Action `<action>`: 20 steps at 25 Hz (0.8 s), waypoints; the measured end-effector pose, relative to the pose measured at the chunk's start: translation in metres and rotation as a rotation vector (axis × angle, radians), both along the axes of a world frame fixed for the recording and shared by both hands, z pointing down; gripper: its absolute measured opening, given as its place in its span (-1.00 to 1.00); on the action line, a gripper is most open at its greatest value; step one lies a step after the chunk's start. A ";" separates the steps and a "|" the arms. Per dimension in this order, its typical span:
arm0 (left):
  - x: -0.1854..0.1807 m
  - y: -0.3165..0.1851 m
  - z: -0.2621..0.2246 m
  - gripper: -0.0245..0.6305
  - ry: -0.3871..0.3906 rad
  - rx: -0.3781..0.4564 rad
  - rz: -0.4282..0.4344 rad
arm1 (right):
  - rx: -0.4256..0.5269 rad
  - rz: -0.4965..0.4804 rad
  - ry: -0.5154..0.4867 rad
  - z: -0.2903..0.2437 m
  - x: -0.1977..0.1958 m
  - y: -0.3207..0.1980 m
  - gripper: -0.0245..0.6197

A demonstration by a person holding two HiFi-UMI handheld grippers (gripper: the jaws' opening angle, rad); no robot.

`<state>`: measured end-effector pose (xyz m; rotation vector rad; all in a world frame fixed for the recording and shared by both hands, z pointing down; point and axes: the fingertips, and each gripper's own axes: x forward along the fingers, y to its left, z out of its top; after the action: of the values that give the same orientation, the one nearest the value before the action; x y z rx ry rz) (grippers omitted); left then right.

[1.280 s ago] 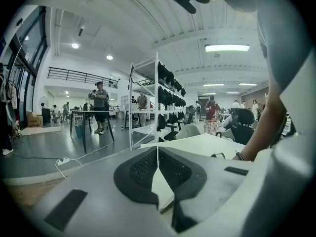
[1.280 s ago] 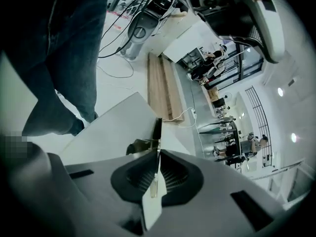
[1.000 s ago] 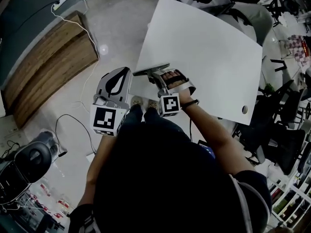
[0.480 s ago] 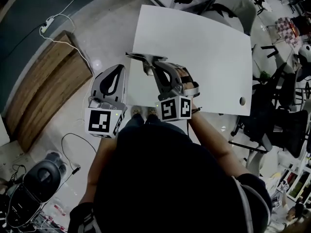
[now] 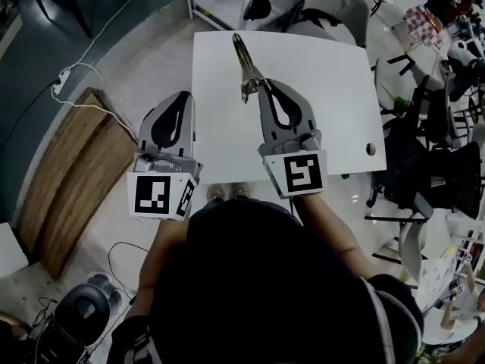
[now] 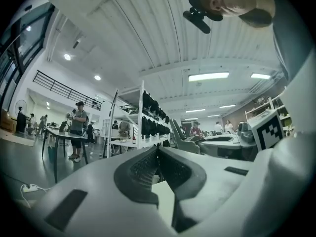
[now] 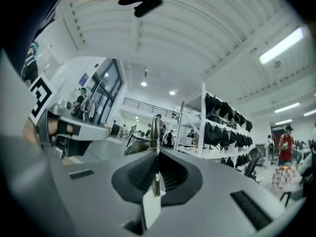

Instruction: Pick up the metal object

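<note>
Right gripper (image 5: 261, 91) clamps the metal pliers (image 5: 244, 65), which jut out beyond its tips, while left gripper (image 5: 184, 97) alongside sits closed, empty.

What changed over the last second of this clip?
The right hand-held gripper, shut on the metal object throughout, raised it from the near edge of the white table and swung it from crosswise to pointing away from the person. The left hand-held gripper rose too, still shut and empty.
</note>
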<state>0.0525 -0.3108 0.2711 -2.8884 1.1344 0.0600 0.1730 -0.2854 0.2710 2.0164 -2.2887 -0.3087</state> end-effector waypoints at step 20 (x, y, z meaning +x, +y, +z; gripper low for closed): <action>0.020 0.004 -0.030 -0.84 0.008 0.037 0.048 | 0.009 0.131 -0.180 -0.028 0.038 0.027 -0.84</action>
<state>0.0727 -0.3067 0.2413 -2.8853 1.0533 0.0937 0.2107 -0.2584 0.2433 2.2715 -2.2397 -0.1340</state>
